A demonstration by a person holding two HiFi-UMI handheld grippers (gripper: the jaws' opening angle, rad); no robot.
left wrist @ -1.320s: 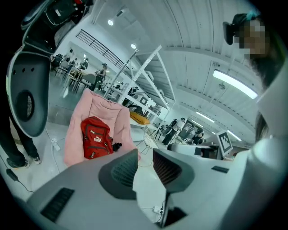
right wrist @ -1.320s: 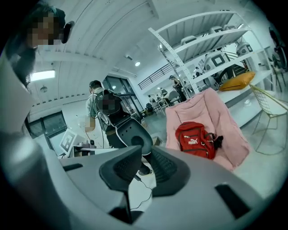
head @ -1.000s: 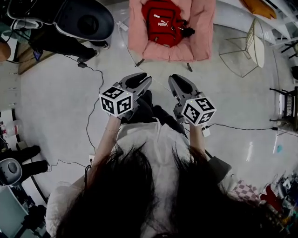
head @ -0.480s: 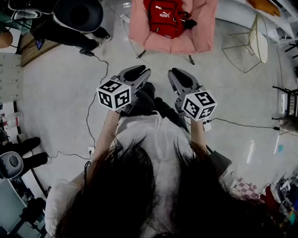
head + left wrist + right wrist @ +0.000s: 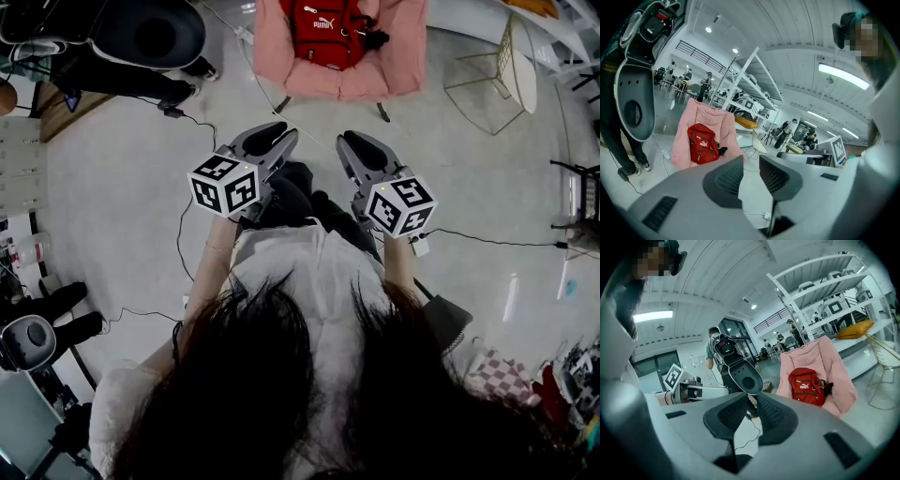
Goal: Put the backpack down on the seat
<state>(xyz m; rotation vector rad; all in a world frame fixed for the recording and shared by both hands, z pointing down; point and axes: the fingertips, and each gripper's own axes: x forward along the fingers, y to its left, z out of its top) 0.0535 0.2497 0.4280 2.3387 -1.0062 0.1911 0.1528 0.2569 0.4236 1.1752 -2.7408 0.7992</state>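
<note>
Compared with a second ago, the pink chair [image 5: 281, 70] and the red backpack [image 5: 330, 33] sit nearer the top edge of my head view, and both grippers ride slightly higher in it. The backpack already rests on the seat, leaning against the chair back, well apart from me; my left gripper [image 5: 275, 134] has its fingers parted and empty, and my right gripper [image 5: 353, 142] has its fingers nearly together, also empty. The backpack looks soft, floppy and fairly light, so I judge its top loop or a strap the surest hold.
</note>
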